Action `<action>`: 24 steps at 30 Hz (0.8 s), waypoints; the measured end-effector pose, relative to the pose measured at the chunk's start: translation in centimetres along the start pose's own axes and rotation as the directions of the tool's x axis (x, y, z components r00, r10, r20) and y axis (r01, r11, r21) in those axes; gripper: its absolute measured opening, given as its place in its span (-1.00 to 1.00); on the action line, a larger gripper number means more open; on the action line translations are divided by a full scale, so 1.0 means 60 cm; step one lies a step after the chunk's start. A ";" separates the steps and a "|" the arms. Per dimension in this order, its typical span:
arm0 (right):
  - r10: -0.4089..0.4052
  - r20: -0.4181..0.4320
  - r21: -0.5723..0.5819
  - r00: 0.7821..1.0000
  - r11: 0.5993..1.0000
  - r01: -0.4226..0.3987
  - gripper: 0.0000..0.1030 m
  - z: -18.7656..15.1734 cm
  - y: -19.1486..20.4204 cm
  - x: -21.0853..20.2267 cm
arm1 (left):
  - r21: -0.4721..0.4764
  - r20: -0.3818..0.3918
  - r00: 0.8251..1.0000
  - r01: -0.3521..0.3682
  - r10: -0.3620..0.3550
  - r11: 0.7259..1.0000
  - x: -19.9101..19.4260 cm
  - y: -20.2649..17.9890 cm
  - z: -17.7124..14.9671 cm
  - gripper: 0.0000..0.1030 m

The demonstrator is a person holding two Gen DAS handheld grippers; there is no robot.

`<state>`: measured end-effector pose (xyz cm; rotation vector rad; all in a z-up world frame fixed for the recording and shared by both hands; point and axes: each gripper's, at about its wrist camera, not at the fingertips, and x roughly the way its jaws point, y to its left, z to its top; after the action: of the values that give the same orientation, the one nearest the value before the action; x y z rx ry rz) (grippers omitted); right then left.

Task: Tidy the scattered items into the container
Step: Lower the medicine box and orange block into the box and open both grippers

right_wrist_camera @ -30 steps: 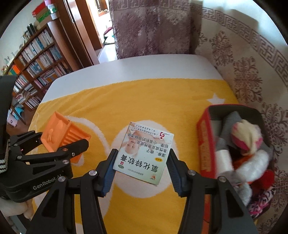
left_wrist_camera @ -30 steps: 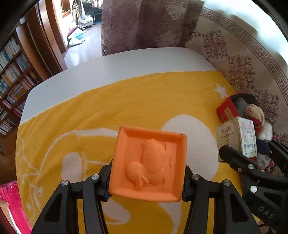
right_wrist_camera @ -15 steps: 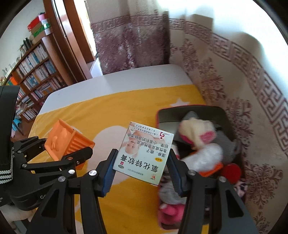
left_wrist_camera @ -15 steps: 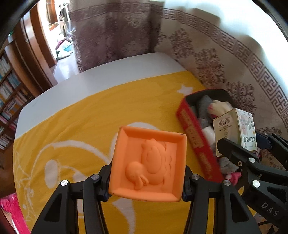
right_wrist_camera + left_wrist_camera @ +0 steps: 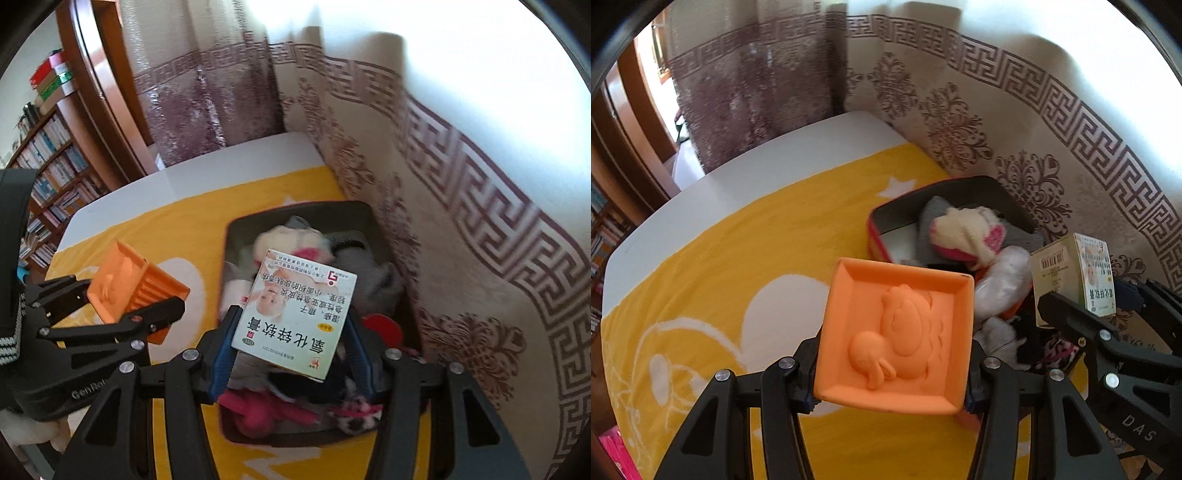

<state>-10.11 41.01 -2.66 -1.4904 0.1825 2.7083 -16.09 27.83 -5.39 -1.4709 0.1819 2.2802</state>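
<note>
An orange mould (image 5: pixel 895 338) is gripped by the left gripper (image 5: pixel 894 373); a carton (image 5: pixel 295 314) is clamped by the right gripper (image 5: pixel 291 350) above the bin (image 5: pixel 227 236).

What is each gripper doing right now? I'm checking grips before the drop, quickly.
Left gripper: shut on the orange duck mould.
Right gripper: shut on the medicine box, above the container.

The right gripper (image 5: pixel 291 334) clamps a white printed cardboard medicine box (image 5: pixel 295 314) above the dark rectangular container (image 5: pixel 236 229), which holds what look like soft toys, blurred.
</note>
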 end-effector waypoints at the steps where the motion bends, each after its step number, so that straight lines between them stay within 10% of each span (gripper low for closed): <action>1: -0.004 -0.001 0.001 1.000 1.000 0.004 0.11 -0.002 -0.005 -0.001 | 0.005 -0.001 1.000 0.002 -0.002 1.000 0.003 -0.005 0.004 0.08; 24: -0.006 -0.036 0.058 0.999 0.998 0.008 0.11 -0.021 -0.081 0.007 | 0.081 -0.005 0.999 0.046 -0.046 0.996 0.069 -0.084 0.094 0.08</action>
<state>-8.83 45.68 -4.09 -1.5210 0.2538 2.6485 -20.19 35.37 -6.10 -1.4234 0.2370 2.2074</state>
